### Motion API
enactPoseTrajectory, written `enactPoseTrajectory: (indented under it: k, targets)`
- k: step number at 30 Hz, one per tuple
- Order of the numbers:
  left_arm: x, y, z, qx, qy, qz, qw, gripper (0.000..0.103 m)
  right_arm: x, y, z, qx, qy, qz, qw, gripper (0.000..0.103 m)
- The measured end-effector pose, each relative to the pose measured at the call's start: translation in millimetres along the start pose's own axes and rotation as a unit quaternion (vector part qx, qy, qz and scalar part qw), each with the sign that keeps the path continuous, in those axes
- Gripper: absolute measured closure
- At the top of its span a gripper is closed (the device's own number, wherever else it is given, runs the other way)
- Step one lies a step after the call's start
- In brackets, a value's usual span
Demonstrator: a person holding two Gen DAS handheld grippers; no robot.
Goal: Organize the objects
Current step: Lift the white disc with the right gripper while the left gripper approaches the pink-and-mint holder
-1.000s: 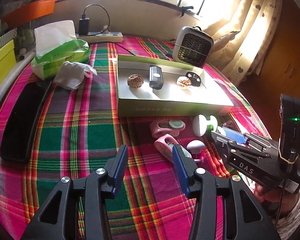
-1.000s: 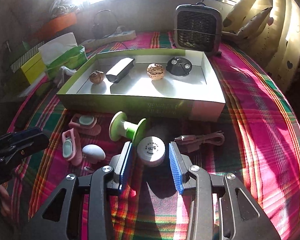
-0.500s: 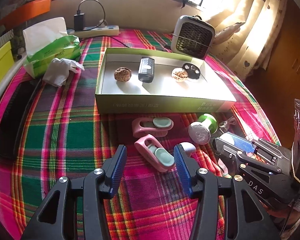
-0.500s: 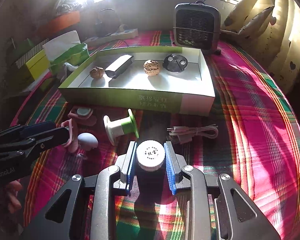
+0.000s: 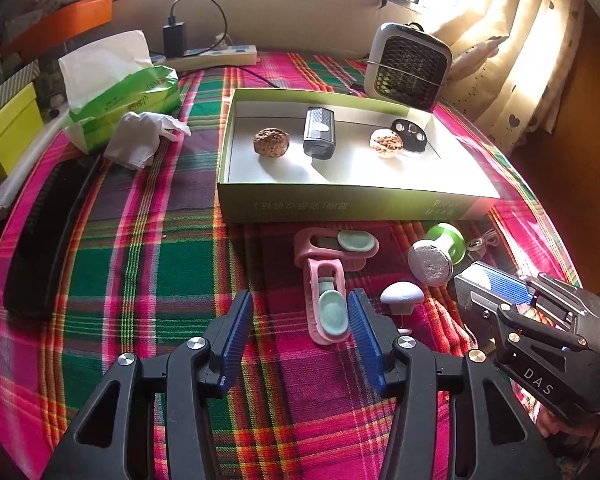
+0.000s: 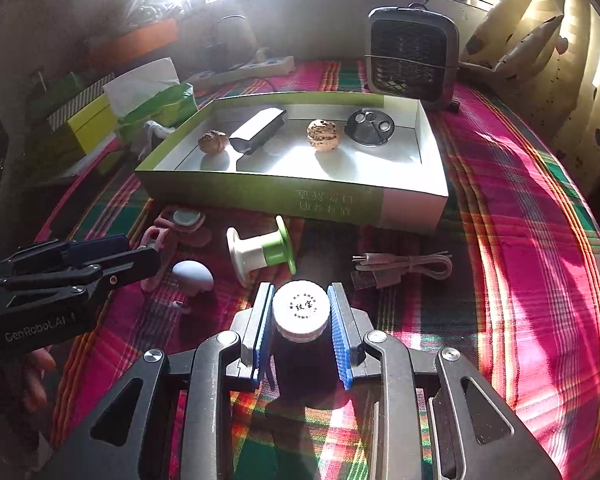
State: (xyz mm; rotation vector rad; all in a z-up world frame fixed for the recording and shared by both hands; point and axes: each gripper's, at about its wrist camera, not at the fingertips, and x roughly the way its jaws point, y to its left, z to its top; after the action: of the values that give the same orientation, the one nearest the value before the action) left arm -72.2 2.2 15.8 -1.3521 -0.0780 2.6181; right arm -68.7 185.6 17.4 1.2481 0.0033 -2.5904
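Note:
My right gripper (image 6: 300, 314) is shut on a small white round jar (image 6: 300, 310) with black characters on its lid, held just above the plaid cloth. My left gripper (image 5: 300, 334) is open; a pink clip with a mint pad (image 5: 327, 307) lies between its fingertips, close to the right finger. A second pink clip (image 5: 336, 246), a grey mushroom-shaped piece (image 5: 402, 296) and a green and white spool (image 5: 438, 252) lie in front of the green box (image 5: 356, 208). The box holds two walnuts, a grey device and a black disc.
A small fan heater (image 5: 408, 66) stands behind the box. A tissue pack (image 5: 120, 88) and crumpled tissue (image 5: 140, 140) lie at back left, a black keyboard (image 5: 40, 240) along the left edge. A coiled cable (image 6: 400, 266) lies right of the spool.
My right gripper closed on the white jar and lifted it slightly. My left gripper moved forward so the pink clip now lies between its open fingers.

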Motion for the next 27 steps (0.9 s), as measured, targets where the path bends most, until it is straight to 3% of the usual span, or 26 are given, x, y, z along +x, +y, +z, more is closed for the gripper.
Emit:
enactPoseTrajectory:
  k: [5,21,27]
  targets:
    - [6.9,-0.2,0.1,0.009,0.009,0.012,0.9998,0.055,-1.4,-1.9,-1.3,0.0,0.0,-0.001,1.0,0.074]
    - [12.3,-7.3,2.2,0.035,-0.016,0.025,0.9989,0.056,-1.8,-3.5,-1.0,0.002,-0.004,-0.003,1.0,0.074]
    - [12.1,-1.9,2.5,0.034,-0.023,0.031,0.9987,0.071,-1.5,-2.4,-1.2,0.001,-0.004,-0.006,1.0,0.074]
